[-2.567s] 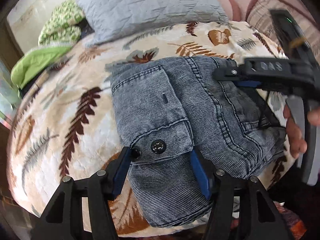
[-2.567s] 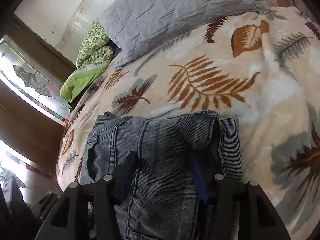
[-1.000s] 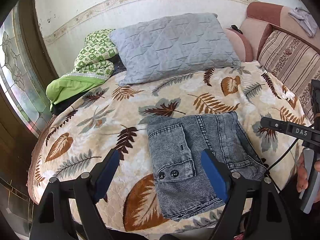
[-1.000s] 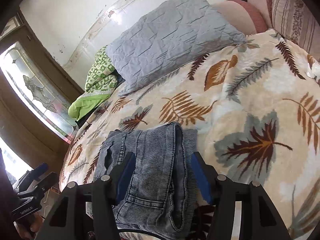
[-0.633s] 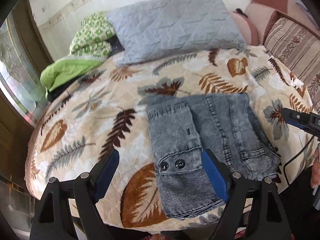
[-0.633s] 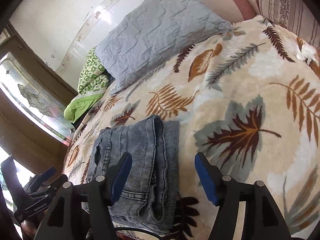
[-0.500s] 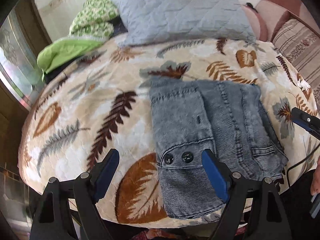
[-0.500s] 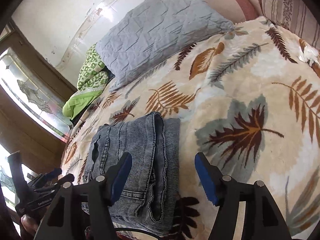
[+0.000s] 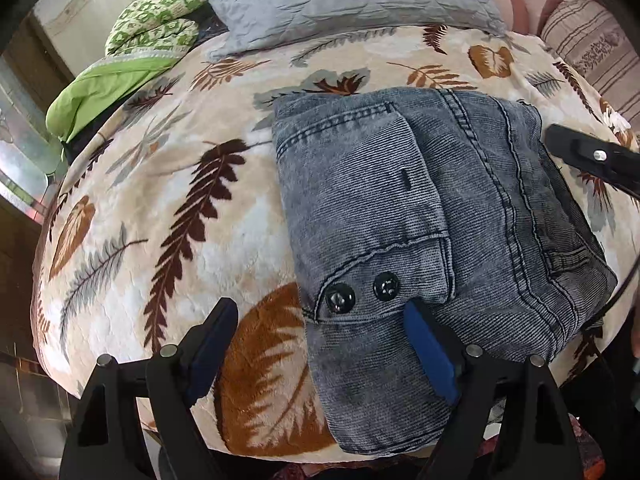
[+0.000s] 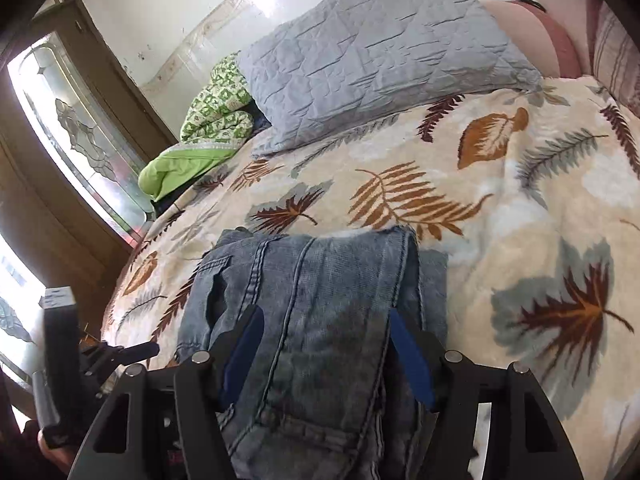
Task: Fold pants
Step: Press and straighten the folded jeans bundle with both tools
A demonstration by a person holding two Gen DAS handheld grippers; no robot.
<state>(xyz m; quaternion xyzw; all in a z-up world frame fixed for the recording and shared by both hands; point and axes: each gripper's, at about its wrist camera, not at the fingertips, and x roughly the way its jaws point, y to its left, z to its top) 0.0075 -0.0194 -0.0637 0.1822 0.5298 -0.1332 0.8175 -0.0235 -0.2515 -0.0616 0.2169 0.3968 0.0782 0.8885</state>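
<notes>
The grey-blue denim pants (image 9: 432, 216) lie folded in a compact stack on the leaf-patterned bed cover, two black snaps facing the front edge. My left gripper (image 9: 320, 320) is open above the stack's near left corner, holding nothing. My right gripper (image 10: 324, 332) is open and hovers over the near end of the pants (image 10: 320, 292), its blue pads either side of the top layer without a grip. The right gripper's black finger shows at the right edge of the left wrist view (image 9: 588, 156).
A grey quilted pillow (image 9: 344, 0) lies at the back of the bed. A green blanket (image 9: 132, 60) is bundled at the back left. A striped cushion (image 9: 596, 44) sits at the back right. A glass-panelled door (image 10: 68, 128) stands left of the bed.
Both grippers let go of the pants, pulled back and up from the stack, and have now come down close over its near end again. The pants have not moved.
</notes>
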